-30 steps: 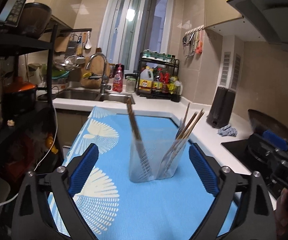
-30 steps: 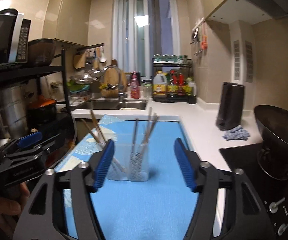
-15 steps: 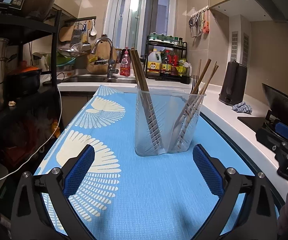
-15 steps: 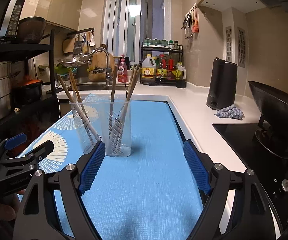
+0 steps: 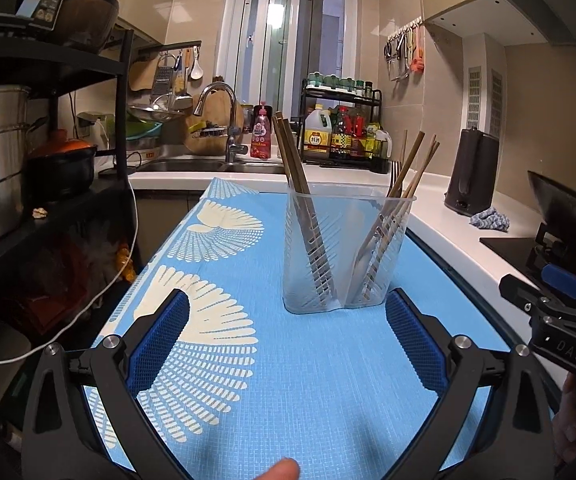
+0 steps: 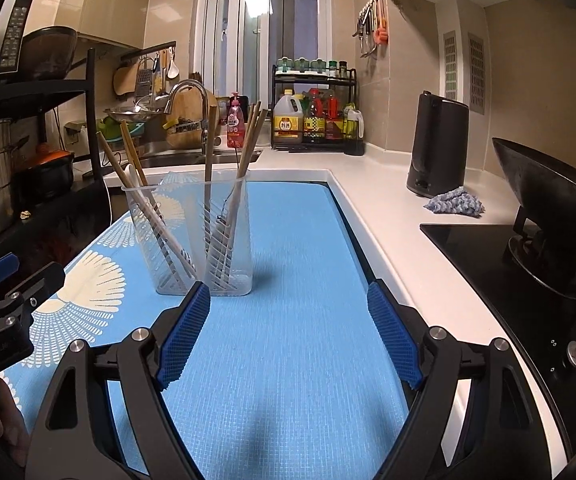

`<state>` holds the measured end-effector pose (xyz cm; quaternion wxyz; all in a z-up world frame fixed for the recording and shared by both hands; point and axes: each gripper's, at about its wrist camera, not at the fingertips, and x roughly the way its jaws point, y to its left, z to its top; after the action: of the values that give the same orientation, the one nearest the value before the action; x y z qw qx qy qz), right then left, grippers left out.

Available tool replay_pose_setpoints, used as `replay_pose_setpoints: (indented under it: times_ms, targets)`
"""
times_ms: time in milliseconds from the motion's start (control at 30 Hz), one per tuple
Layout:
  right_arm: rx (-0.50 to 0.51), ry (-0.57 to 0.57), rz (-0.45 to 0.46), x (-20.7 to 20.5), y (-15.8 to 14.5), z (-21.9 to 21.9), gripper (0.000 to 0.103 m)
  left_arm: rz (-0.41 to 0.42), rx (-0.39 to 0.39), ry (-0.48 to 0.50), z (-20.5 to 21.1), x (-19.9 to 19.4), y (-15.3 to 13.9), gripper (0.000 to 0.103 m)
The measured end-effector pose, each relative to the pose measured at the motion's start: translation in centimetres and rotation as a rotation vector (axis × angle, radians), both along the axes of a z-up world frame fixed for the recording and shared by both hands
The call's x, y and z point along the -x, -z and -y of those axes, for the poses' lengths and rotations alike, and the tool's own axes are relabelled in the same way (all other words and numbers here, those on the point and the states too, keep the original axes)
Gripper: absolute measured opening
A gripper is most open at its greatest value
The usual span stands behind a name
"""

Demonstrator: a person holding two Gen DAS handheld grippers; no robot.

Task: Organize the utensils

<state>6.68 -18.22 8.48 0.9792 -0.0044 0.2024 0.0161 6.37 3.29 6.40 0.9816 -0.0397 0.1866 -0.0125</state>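
- The clear plastic utensil holder (image 5: 348, 254) stands upright on the blue mat (image 5: 308, 380) that covers the desk (image 6: 372, 184), about midway along the mat.
- The holder has two compartments split by a wall down its middle.
- In the left wrist view, a bundle of dark wooden chopsticks (image 5: 294, 160) leans in the left compartment, tips up and tilted away from the divider.
- In the same view, lighter chopsticks (image 5: 414, 172) lean in the right compartment, fanning out to the right; a fork's tines (image 5: 396, 168) show just above the rim beside them.
- The left tongs (image 5: 287, 334) are released, jaws spread wide, empty, hovering low over the mat just in front of the holder without touching it.
- The right tongs (image 6: 288, 328) are also released and empty, jaws wide; the holder sits ahead and to their left, with the left blue pad close to its base corner, though contact cannot be told.
- A fingertip (image 5: 278, 470) shows at the bottom edge of the left wrist view.
- On the white desk to the right sit a black kettle (image 6: 438, 146) and a crumpled blue cloth (image 6: 454, 202), well apart from the holder.
- A black wok (image 6: 548, 204) rests on the stove (image 6: 488, 256) at far right.
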Motion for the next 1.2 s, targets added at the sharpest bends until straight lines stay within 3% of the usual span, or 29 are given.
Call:
replay_pose_setpoints:
  times_ms: [300,1200]
  targets:
    - [-0.001,0.01,0.009,0.1,-0.1,0.1,0.08,-0.04,0.024,-0.008,0.0,-0.3,0.3,0.096]
    - [0.009,0.006,0.017,0.1,-0.2,0.0,0.08,-0.035,0.018,0.008,0.9,0.1,0.1,0.096]
